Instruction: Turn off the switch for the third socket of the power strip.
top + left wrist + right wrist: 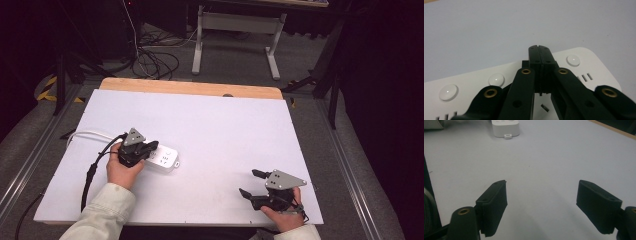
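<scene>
The left gripper point(150, 146) sits over the white power strip point(167, 157) at centre left of the high view, its jaws pressed together with nothing between them. In the left gripper view the closed tips point(540, 53) hover above the strip's top face point(584, 63), between two of its round buttons; whether they touch the plastic cannot be told. The step in hand looks like pressing a switch on the strip with the closed tips. To do it well, keep the jaws shut so they act as one blunt point, shift the tips sideways onto the chosen button, then push straight down, so the strip does not skid or tip on the smooth white table point(225, 130). A light press should do; the strip is loose and only its cable point(87, 134), leading off to the left, restrains it.

The right gripper point(252, 183) rests at lower right of the high view, well apart from the strip, jaws wide open and empty. In the right gripper view the strip's end point(505, 128) lies far off at the top left.

Counted: one strip, three round buttons in the left gripper view ( point(448, 91), point(496, 79), point(573, 60)), two grippers, one table.
</scene>
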Tool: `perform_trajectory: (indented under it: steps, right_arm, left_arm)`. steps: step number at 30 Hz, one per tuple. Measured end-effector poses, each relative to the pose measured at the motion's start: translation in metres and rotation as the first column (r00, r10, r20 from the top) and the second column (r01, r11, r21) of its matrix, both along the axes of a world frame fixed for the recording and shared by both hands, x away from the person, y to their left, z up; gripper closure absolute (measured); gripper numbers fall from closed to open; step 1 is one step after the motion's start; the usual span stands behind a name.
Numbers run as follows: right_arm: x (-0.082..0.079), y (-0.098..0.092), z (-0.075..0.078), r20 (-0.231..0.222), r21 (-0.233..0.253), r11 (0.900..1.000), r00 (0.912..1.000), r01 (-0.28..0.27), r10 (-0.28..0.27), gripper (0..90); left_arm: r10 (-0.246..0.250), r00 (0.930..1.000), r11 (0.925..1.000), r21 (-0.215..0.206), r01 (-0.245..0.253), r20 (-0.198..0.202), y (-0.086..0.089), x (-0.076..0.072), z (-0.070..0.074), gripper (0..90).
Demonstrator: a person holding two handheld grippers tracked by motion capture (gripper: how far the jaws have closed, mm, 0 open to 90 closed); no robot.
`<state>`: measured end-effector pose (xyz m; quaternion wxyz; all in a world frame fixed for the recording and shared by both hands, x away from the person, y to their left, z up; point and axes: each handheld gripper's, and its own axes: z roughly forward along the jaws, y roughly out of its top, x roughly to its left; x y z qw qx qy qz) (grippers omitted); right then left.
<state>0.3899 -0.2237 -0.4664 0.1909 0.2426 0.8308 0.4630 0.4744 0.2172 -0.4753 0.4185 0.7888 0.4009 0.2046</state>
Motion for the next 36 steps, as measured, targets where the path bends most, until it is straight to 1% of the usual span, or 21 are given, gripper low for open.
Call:
perform_trajectory:
  steps: [2, 3, 5, 6, 7, 9, 13, 15, 18, 19, 21, 22, 23, 27, 29, 33, 34, 36]
  right_arm:
    - [0.0000, 0.0000, 0.0000, 0.000, 0.000, 1.000, 1.0000, -0.001, 0.001, 24.9]
    - [0.0000, 0.0000, 0.0000, 0.000, 0.000, 1.000, 1.0000, -0.001, 0.001, 24.9]
    - [0.0000, 0.0000, -0.0001, 0.000, 0.000, 1.000, 1.0000, 0.000, 0.000, 24.8]
    - [0.0000, 0.0000, -0.0001, 0.000, 0.000, 1.000, 1.0000, 0.000, 0.000, 24.8]
    - [-0.0001, 0.0000, -0.0001, -0.003, -0.001, 1.000, 1.0000, 0.000, 0.000, 24.8]
    - [0.0000, 0.0001, -0.0002, -0.004, -0.001, 1.000, 1.0000, 0.000, 0.000, 24.8]
    - [0.0002, 0.0005, -0.0004, -0.004, -0.006, 1.000, 1.0000, 0.000, 0.000, 24.8]
    - [0.0002, 0.0007, -0.0006, -0.006, -0.005, 1.000, 1.0000, -0.002, 0.002, 24.6]
    - [0.0003, 0.0006, -0.0007, -0.007, -0.001, 1.000, 1.0000, -0.003, 0.003, 24.5]
    - [0.0003, 0.0006, -0.0007, -0.007, -0.001, 1.000, 1.0000, -0.002, 0.002, 24.5]
    - [0.0004, 0.0008, -0.0008, -0.008, -0.004, 1.000, 1.0000, 0.000, 0.000, 24.5]
    - [0.0002, 0.0011, -0.0010, -0.012, -0.004, 1.000, 0.9999, 0.001, -0.001, 24.5]
    - [0.0006, 0.0012, -0.0012, -0.010, -0.006, 1.000, 0.9999, -0.002, 0.002, 24.5]
    - [0.0003, 0.0018, -0.0013, -0.010, -0.008, 1.000, 0.9999, -0.001, 0.001, 24.5]
    - [0.0002, 0.0017, -0.0012, -0.010, -0.008, 1.000, 0.9999, 0.000, 0.000, 24.5]
    - [0.0000, 0.0016, -0.0012, -0.009, -0.008, 1.000, 1.0000, -0.001, 0.001, 24.5]
    - [0.0000, 0.0016, -0.0011, -0.010, -0.009, 1.000, 0.9999, -0.002, 0.001, 24.5]
    - [0.0001, 0.0016, -0.0012, -0.010, -0.010, 1.000, 0.9999, -0.002, 0.002, 24.5]
  left_arm:
    - [-0.001, 1.0000, 1.0000, 0.001, 0.001, -0.002, -0.0005, 0.0001, -0.0011, 90.0]
    - [0.003, 1.0000, 1.0000, 0.009, -0.003, 0.003, 0.0001, 0.0002, -0.0007, 90.0]
    - [0.003, 1.0000, 0.9999, 0.010, -0.003, 0.003, 0.0002, 0.0002, -0.0007, 90.0]
    - [0.003, 1.0000, 1.0000, 0.004, -0.003, -0.001, -0.0003, -0.0001, -0.0011, 90.0]
    - [0.006, 1.0000, 0.9999, 0.011, -0.006, 0.006, -0.0004, -0.0002, -0.0012, 90.0]
    - [0.004, 1.0000, 0.9999, 0.013, -0.004, 0.005, -0.0006, -0.0003, -0.0018, 90.0]
    - [0.009, 1.0000, 1.0000, 0.002, -0.009, 0.002, -0.0011, -0.0009, -0.0034, 90.0]
    - [0.015, 0.9999, 0.9996, 0.025, -0.015, 0.009, -0.0019, -0.0013, -0.0028, 90.0]
    - [0.018, 0.9998, 0.9994, 0.030, -0.018, 0.010, -0.0030, -0.0015, -0.0037, 90.0]
    - [0.021, 0.9998, 0.9994, 0.026, -0.021, 0.008, -0.0034, -0.0018, -0.0039, 90.0]
    - [0.022, 0.9995, 0.9987, 0.045, -0.023, 0.025, -0.0058, -0.0033, -0.0043, 90.0]
    - [0.022, 0.9995, 0.9987, 0.045, -0.023, 0.025, -0.0058, -0.0033, -0.0043, 90.0]
    - [0.023, 0.9989, 0.9971, 0.071, -0.026, 0.042, -0.0088, -0.0048, -0.0042, 90.0]
    - [0.032, 0.9985, 0.9970, 0.069, -0.035, 0.045, -0.0088, -0.0047, -0.0043, 90.0]
    - [0.030, 0.9992, 0.9983, 0.049, -0.031, 0.028, -0.0078, -0.0042, -0.0045, 90.0]
    - [0.033, 0.9992, 0.9985, 0.042, -0.034, 0.023, -0.0070, -0.0038, -0.0045, 90.0]
    - [0.034, 0.9993, 0.9991, 0.026, -0.034, 0.014, -0.0070, -0.0034, -0.0048, 90.0]
    - [0.034, 0.9993, 0.9991, 0.025, -0.034, 0.013, -0.0070, -0.0034, -0.0048, 90.0]
